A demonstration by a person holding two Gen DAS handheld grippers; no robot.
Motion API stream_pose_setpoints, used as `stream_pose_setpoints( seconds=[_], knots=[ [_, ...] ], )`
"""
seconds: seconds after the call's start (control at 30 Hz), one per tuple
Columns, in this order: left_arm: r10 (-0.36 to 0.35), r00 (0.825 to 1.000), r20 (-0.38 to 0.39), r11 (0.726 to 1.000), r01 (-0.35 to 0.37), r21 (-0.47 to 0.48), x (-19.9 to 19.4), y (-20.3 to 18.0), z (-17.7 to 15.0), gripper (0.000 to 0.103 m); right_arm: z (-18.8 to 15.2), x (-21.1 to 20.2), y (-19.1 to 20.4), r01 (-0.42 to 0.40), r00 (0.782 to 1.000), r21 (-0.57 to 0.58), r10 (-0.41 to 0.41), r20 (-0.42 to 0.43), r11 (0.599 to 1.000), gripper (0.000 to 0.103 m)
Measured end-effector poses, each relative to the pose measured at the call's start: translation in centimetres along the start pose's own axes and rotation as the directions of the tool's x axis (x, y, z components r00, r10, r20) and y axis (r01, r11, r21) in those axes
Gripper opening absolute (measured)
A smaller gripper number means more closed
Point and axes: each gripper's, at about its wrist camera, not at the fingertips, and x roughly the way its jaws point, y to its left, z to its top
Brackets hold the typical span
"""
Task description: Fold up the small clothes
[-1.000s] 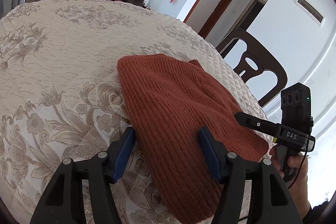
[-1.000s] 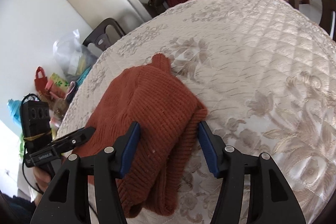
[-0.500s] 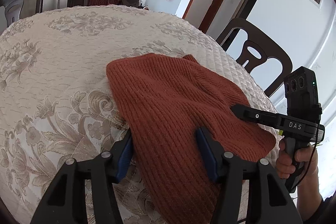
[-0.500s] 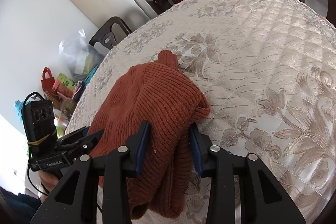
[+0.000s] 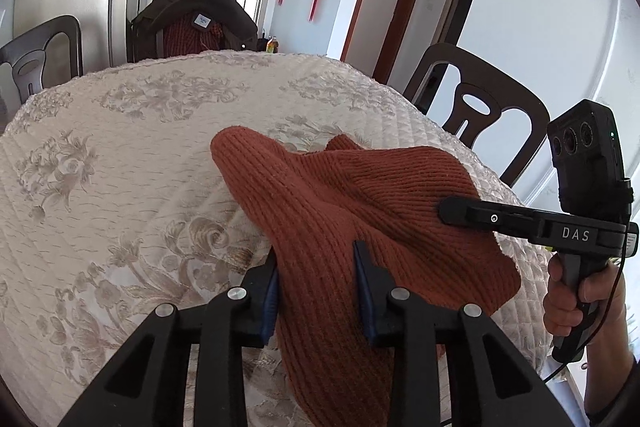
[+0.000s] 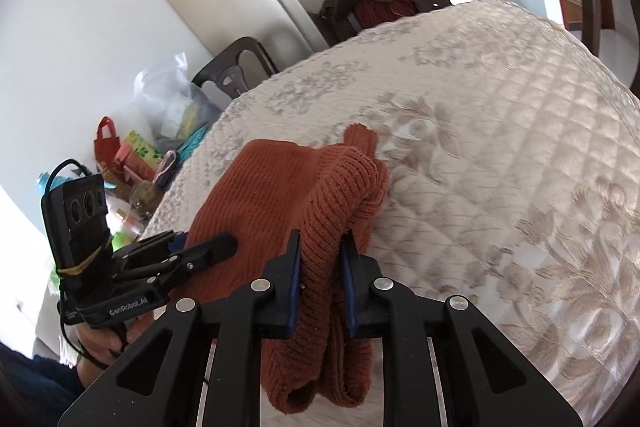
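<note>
Fingers (image 6: 297, 281) amid rust knit (image 6: 264, 195), chairs (image 5: 478, 111) beyond.

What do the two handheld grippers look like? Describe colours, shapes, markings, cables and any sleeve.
Both grippers, left and right, are black angular frames with silver screws and blue finger pads. Each has a pistol handle, a three-lens camera box and a black cable. The right is marked DAS, the left GenRobot.AI. Both sleeves are dark.

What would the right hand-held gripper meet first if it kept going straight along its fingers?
The rust knit garment already pinched in the right hand-held gripper, bunched just ahead; past it, probably the quilted tablecloth.
</note>
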Motion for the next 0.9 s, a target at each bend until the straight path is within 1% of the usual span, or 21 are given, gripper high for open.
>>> stream_pose_setpoints(
  seconds=[0.13,0.3,0.67,0.9],
  knots=[
    [0.017,1.000,0.011,1.000,-0.017,-0.014,-0.8,1.4,0.1,0.035,0.4,0.8,1.1,-0.025,1.000,-0.011,0.025,-0.004,1.000,0.017],
    [0.040,0.999,0.034,0.998,-0.038,-0.057,-2.3,4.2,0.3,0.034,1.2,2.8,2.9,-0.067,0.998,-0.036,0.067,-0.018,0.997,0.017],
    [0.128,0.988,0.083,0.985,-0.118,-0.124,-5.3,11.3,1.2,0.034,3.3,9.5,7.9,-0.178,0.982,-0.067,0.173,-0.079,0.982,0.017],
    [0.173,0.980,0.101,0.977,-0.158,-0.140,-5.7,15.3,2.6,0.034,4.8,13.4,10.0,-0.229,0.970,-0.068,0.221,-0.103,0.971,0.017]
  ],
)
